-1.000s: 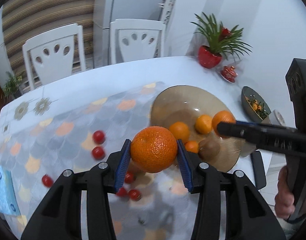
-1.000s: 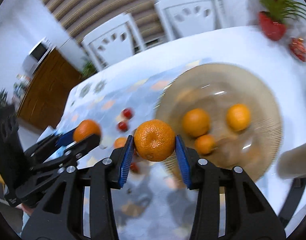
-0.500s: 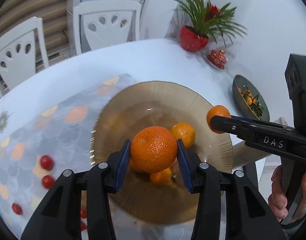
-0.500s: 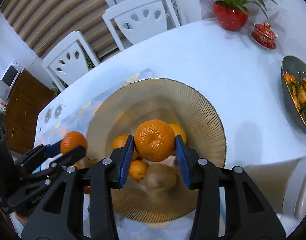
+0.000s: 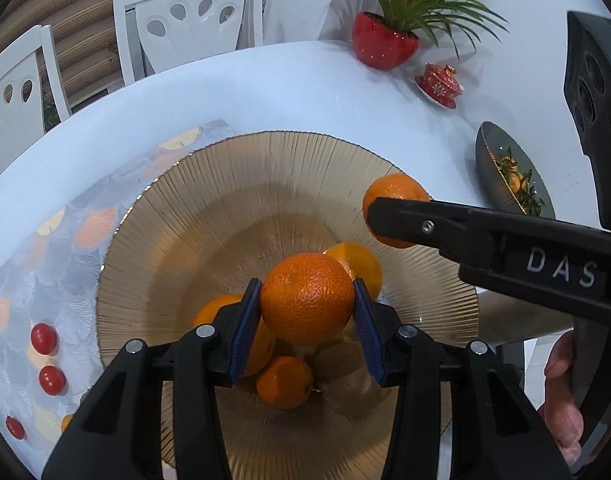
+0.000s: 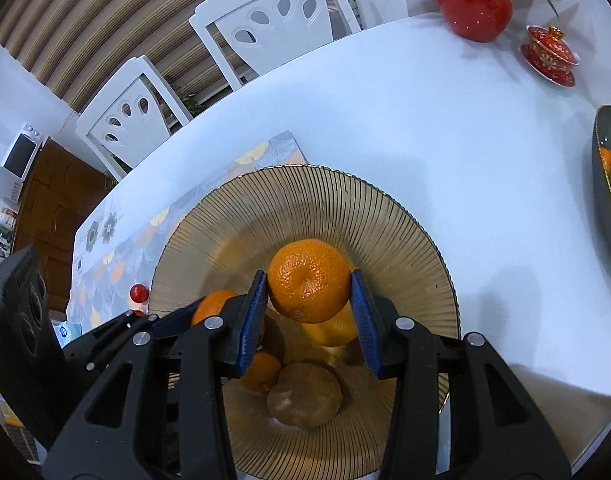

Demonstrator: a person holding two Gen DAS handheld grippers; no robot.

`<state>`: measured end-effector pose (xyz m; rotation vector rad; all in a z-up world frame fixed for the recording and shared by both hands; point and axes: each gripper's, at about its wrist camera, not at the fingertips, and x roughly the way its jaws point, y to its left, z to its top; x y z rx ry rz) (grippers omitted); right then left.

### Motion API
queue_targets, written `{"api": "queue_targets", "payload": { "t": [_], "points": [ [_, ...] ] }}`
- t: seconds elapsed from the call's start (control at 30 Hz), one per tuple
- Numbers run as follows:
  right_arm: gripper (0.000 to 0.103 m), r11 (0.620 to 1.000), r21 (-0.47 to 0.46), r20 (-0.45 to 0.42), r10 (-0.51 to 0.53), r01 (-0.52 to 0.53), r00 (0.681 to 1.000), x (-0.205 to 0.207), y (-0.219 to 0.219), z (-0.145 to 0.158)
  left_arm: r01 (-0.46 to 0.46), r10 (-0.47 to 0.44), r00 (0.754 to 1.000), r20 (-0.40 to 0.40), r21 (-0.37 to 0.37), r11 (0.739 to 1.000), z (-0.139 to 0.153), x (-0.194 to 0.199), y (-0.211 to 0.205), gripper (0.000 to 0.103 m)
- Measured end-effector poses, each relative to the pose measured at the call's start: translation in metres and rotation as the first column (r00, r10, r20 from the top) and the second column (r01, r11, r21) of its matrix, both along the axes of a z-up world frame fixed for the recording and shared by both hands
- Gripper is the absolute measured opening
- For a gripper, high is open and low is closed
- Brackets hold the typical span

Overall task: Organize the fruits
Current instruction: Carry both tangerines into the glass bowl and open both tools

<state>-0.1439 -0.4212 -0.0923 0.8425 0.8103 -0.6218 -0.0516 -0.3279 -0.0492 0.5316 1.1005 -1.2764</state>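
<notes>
We held an orange (image 5: 307,298) tight in our left tool (image 5: 307,308) and another orange (image 6: 308,280) tight in our right tool (image 6: 309,300). Both hung over the brown bowl (image 6: 385,216). Below the tools lay more oranges and a kiwi (image 6: 304,395).

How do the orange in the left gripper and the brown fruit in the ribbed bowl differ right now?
The orange in the left gripper is bright orange with a pebbled skin; the brown fruit is dull brown and matte. The orange is clamped between the left gripper pads, held above the ribbed bowl; the brown fruit lies loose on the bowl's floor beside other oranges. Both are roundish.
</notes>
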Motion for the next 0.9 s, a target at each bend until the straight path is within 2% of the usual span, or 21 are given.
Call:
{"api": "queue_targets", "payload": {
  "t": [0.33,0.57,0.9],
  "points": [
    [0.044,0.999,0.039,0.000,0.023,-0.023,1.000,0.006,-0.009,-0.009,-0.018,0.018,1.000,0.001,0.024,1.000,-0.009,-0.003,-0.009,0.046],
    [0.046,0.998,0.064,0.007,0.018,-0.018,1.000,0.003,-0.013,-0.013,-0.018,0.018,1.000,0.002,-0.001,1.000,-0.001,-0.004,-0.006,0.059],
    [0.051,0.999,0.037,0.027,0.020,-0.021,0.999,0.001,-0.005,-0.003,-0.018,0.018,1.000,-0.002,-0.010,1.000,0.004,-0.005,0.007,0.060]
  ]
}}
